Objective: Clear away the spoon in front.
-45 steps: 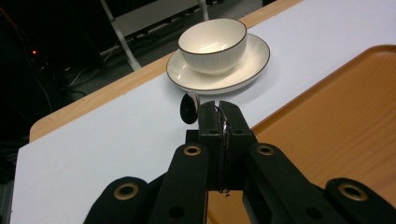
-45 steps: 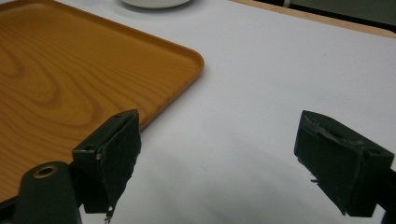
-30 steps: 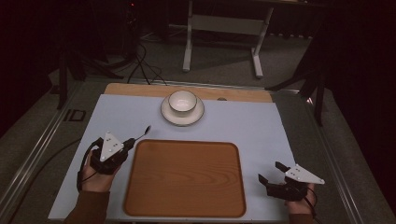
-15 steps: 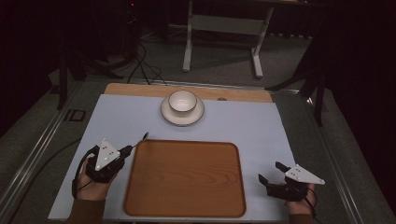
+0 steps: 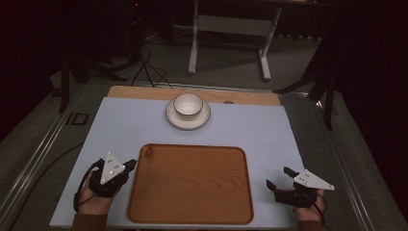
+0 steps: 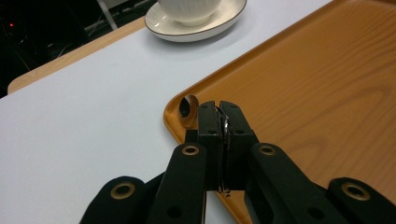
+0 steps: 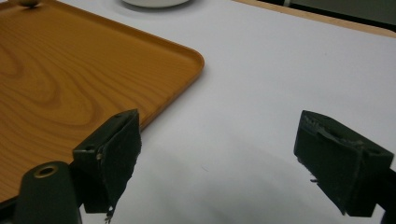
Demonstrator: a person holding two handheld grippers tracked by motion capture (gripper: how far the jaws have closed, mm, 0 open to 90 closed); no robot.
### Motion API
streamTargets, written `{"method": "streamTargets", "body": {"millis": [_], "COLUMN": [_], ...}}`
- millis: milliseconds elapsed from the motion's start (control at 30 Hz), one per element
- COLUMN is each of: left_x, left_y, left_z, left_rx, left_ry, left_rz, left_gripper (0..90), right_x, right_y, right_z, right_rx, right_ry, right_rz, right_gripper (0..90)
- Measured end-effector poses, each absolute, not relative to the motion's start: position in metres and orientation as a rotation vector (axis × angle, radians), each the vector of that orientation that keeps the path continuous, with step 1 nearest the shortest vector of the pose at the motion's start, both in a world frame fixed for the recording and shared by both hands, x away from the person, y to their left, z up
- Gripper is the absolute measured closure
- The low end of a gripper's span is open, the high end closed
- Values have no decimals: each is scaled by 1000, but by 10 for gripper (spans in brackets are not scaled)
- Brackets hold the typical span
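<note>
A wooden tray point(image 5: 192, 185) lies at the near middle of the white table top. My left gripper point(image 5: 131, 164) is at the tray's left rim, just short of its far left corner. In the left gripper view the left gripper point(image 6: 218, 105) has its jaws pressed together over the rim of the tray point(image 6: 303, 93), with nothing visible between them. My right gripper point(image 5: 278, 176) rests right of the tray with its jaws wide apart. The right gripper view shows the right gripper point(image 7: 219, 140) holding nothing, over bare table beside the tray point(image 7: 56, 70).
A white cup point(image 5: 187, 104) stands on a saucer point(image 5: 188, 121) at the far middle of the table, beyond the tray. The tray's far left corner has a small hanging hole point(image 6: 187, 109). A light wooden strip point(image 5: 250, 97) edges the table's far side.
My left hand has drawn back toward the near edge along the tray's left side. The right hand has stayed put.
</note>
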State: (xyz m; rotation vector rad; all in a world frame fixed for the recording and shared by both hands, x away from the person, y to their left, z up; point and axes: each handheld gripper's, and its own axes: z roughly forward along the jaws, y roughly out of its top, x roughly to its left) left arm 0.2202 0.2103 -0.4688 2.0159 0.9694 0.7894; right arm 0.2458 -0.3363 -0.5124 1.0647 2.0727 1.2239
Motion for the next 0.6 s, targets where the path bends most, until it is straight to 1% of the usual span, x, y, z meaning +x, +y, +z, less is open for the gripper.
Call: {"method": "streamTargets", "body": {"millis": [67,233,433,600], "left_x": [218,215,210,204], "left_y": [207,203,197,194], "left_z": [-470,-472,-473,-470], "left_rx": [2025,2042,2027,2006], "left_ry": [966,949,938,914], "left_rz": [801,794,758,725], "left_gripper": [863,802,775,701], "right_x": [246,246,246,246], "right_y": [-336,-336,-336,-336], "right_z": [-512,-512,-512,-512], "right_rx": [1064,1063,1066,1065], "right_ry": [2073,2075,2070,2071], "right_rz": [1224,1223,1226,1225], "right_gripper": [146,146,146,146]}}
